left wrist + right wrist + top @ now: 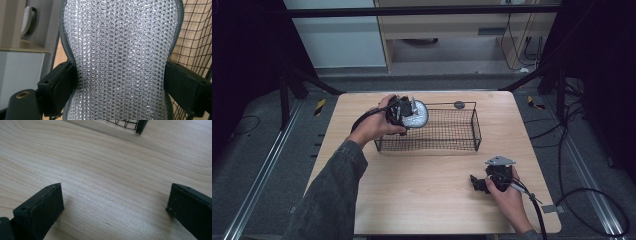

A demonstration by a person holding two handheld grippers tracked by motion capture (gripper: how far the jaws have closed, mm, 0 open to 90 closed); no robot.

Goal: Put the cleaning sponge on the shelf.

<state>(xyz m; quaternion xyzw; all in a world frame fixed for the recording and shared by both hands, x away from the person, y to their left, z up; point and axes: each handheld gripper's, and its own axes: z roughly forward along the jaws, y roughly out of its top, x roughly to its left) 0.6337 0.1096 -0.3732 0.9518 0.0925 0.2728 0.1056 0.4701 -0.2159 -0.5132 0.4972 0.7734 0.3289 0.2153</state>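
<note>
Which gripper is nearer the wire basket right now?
Left. The left gripper sits over the wire basket's left end, clamped on a silvery mesh pad. The right gripper rests on the table in front of the basket, jaws open.

Left gripper (404, 114): held at 11 o'clock of the table, forearm reaching in from 7 o'clock, jaws clamped against both sides of a held item. Right gripper (477, 183): at 4 o'clock, low over the surface, pointing toward 9 o'clock, jaws wide apart, nothing between them.
</note>
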